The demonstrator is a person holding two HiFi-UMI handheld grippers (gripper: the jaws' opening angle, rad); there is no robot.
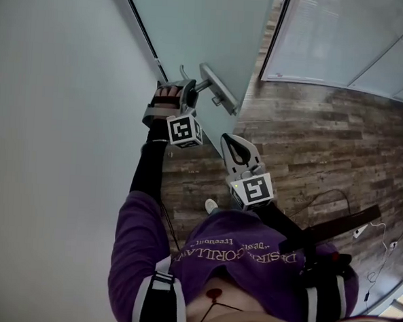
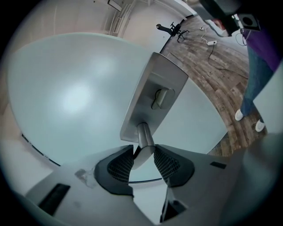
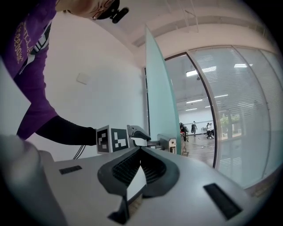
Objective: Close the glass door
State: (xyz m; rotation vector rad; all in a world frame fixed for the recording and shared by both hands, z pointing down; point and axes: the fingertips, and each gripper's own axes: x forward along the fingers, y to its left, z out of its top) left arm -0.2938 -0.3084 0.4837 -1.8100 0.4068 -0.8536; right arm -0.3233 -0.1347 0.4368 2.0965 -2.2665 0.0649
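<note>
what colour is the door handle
Silver, a brushed metal finish. The door handle shows best in the left gripper view.

Frosted glass door (image 2: pixel 66 97), brushed-metal handle (image 2: pixel 152 95)

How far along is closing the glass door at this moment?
Done: the left gripper has open jaws either side of the door handle.
In hand: the pads seem not yet pressing; the right gripper is shut and empty.
Left: the glass door stands open and needs swinging shut.

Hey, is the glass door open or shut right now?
Open. The glass door stands angled away from the glass wall, with wood floor showing past its free edge.
</note>
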